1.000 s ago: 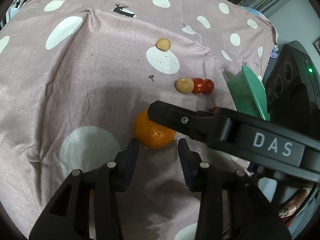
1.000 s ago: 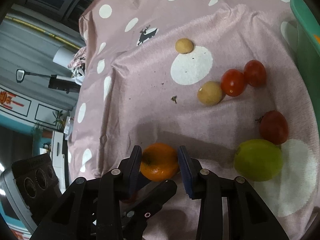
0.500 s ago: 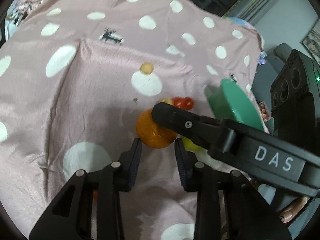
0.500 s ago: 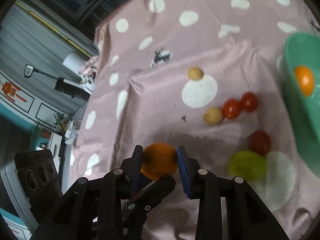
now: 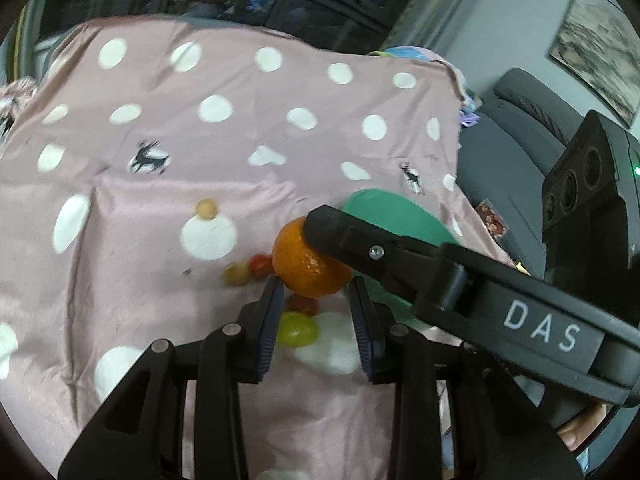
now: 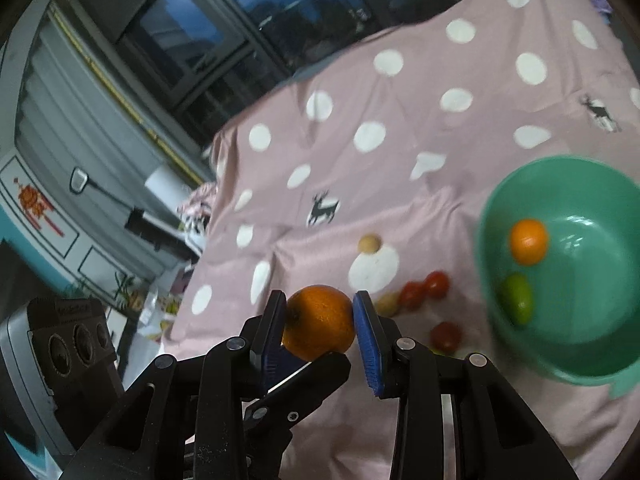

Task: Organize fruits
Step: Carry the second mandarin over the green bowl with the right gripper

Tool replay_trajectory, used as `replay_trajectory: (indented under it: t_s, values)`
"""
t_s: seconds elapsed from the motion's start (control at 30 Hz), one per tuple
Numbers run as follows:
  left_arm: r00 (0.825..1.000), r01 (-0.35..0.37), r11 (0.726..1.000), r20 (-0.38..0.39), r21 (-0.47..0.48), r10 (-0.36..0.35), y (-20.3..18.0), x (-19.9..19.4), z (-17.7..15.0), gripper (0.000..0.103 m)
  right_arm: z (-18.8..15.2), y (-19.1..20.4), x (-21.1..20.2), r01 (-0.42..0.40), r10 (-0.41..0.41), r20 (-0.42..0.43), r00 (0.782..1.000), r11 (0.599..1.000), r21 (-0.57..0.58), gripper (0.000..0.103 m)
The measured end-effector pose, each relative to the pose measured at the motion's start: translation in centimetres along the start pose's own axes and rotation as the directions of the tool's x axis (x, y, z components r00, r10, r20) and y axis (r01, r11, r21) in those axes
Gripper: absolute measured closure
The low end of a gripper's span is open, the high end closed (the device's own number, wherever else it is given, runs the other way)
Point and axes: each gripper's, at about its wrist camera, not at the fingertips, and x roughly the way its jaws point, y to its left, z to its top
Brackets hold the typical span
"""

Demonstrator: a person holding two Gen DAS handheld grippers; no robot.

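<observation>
An orange (image 6: 320,320) hangs in the air above the pink dotted cloth (image 6: 400,120), pinched between the blue pads of my right gripper (image 6: 320,300). In the left wrist view the same orange (image 5: 308,268) sits between the tips of my left gripper (image 5: 316,284), with a right gripper finger (image 5: 400,256) crossing over it. The green bowl (image 6: 580,340) at the right holds a small orange fruit (image 6: 528,242) and a green fruit (image 6: 516,298).
On the cloth lie two tan fruits (image 6: 369,244) (image 6: 388,302), three red tomatoes (image 6: 436,284) (image 6: 412,294) (image 6: 446,336) and a green fruit (image 5: 298,330). A grey sofa (image 5: 520,140) stands past the cloth's right edge, dark windows (image 6: 240,40) behind it.
Both grippers have risen together with the orange, lifting it off the cloth and toward the green bowl. The left jaws narrowed onto it. The bowl's inside has come into the right wrist view.
</observation>
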Motion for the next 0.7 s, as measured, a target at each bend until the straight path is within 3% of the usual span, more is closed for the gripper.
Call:
replay_trajectory:
  t_s: [0.4,0.7]
  values:
    - [0.990,0.140,0.982,-0.022,0.129,-0.138,-7.0,3.1,1.3,0.071,1.1,-4.8,-6.5,0.085,-0.103,0.178,0.979,0.991,0.103,0.065]
    - [0.976,0.214,0.960,-0.086,0.179,-0.201,-10.5,6.1,1.3,0.071,1.0,-8.1,-9.3,0.156,-0.199,0.235,0.952,0.970,0.189,0.065]
